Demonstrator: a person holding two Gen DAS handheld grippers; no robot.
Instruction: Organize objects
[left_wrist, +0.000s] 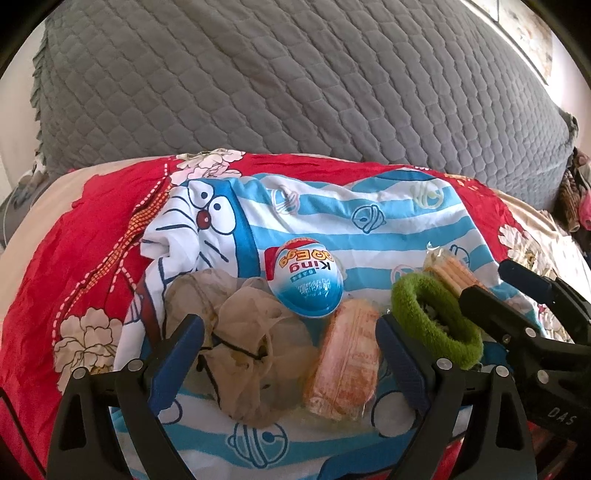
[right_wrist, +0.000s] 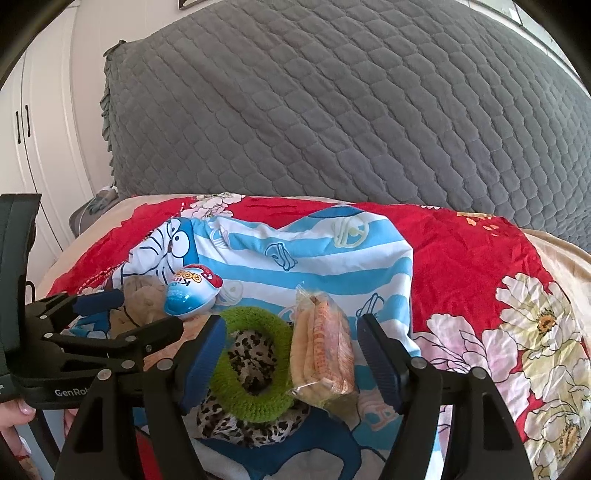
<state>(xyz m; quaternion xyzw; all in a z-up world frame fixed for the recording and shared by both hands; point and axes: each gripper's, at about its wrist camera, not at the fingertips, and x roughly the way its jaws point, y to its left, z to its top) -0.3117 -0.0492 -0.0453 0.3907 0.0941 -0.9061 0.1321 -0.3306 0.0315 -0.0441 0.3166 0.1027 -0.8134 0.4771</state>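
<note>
Both grippers I hold tilted downward, jaws apart, gripping nothing. Left gripper: over beige bag and orange snack packet. Right gripper: straddling green hair ring and wafer packet. Toy egg beyond, on striped cloth.

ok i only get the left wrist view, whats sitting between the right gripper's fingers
Observer: The right gripper is open. The green ring and a clear snack packet lie between its fingers, neither pressed.
Operator: anything under that ring
Observer: A leopard-print cloth lies under it and shows through the hole.
Operator: and whats left of the bed
Observer: White wardrobe doors with dark handles.
</note>
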